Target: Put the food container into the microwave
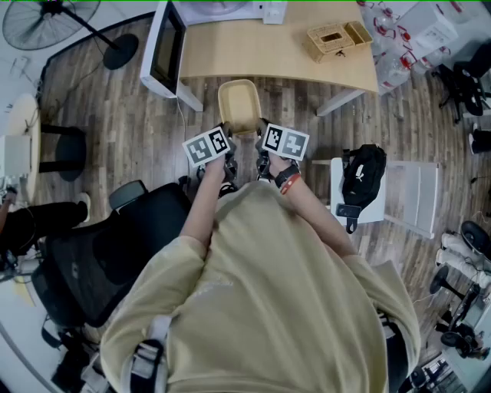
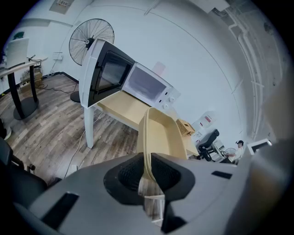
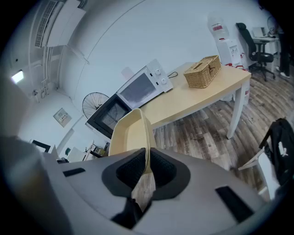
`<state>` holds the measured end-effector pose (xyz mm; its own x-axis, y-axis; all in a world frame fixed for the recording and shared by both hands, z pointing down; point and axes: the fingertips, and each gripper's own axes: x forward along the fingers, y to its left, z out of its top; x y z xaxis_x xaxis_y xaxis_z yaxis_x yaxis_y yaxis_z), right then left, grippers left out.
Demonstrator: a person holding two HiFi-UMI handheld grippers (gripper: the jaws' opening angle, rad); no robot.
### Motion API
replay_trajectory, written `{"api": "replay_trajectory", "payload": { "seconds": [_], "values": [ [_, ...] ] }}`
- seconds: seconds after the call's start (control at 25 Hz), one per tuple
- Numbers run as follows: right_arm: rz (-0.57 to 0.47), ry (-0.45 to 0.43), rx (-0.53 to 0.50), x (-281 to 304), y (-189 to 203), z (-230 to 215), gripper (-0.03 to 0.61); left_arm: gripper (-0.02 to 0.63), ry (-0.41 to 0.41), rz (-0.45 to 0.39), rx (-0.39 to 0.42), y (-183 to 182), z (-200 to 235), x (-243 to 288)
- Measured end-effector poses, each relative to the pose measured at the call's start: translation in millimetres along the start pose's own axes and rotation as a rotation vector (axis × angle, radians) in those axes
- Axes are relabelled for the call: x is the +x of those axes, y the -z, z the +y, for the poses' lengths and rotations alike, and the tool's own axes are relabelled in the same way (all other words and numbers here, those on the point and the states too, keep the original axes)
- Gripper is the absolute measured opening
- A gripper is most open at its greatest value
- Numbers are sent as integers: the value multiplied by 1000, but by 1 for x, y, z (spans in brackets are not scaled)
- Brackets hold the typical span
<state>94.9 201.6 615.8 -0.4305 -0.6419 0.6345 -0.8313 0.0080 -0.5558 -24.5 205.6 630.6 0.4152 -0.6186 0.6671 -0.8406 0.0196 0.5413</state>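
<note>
A pale yellow food container (image 1: 238, 105) is held in the air in front of the wooden table (image 1: 261, 50). My left gripper (image 1: 225, 144) is shut on its left rim (image 2: 146, 137) and my right gripper (image 1: 263, 142) is shut on its right rim (image 3: 146, 137). The container (image 2: 163, 131) looks empty, as it does where the same container (image 3: 130, 133) shows in the right gripper view. The white microwave (image 1: 165, 47) stands on the table's left end with its door (image 2: 108, 73) swung open. The microwave (image 3: 138, 89) lies ahead and left of the container.
A wicker box (image 1: 337, 38) sits on the table's right part. A floor fan (image 1: 54, 19) stands at the left. A black office chair (image 1: 100, 246) is beside me on the left. A black bag (image 1: 362, 178) rests on a white stool (image 1: 406, 192) at the right.
</note>
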Motion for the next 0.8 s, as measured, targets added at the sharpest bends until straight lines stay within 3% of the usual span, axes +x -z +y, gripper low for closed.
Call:
{"api": "replay_trajectory", "payload": {
  "seconds": [0.28,0.56,0.8],
  "values": [
    [-22,-79,118,-9,-3,-17,55,64,-20,1,0,11,-15,2],
    [46,-66,60,11,9,-12,55,64,-96,0,29,6,1,3],
    [65,-34,51,50,-12,-9,55,64,-67,2,0,-26,17,32]
  ]
}}
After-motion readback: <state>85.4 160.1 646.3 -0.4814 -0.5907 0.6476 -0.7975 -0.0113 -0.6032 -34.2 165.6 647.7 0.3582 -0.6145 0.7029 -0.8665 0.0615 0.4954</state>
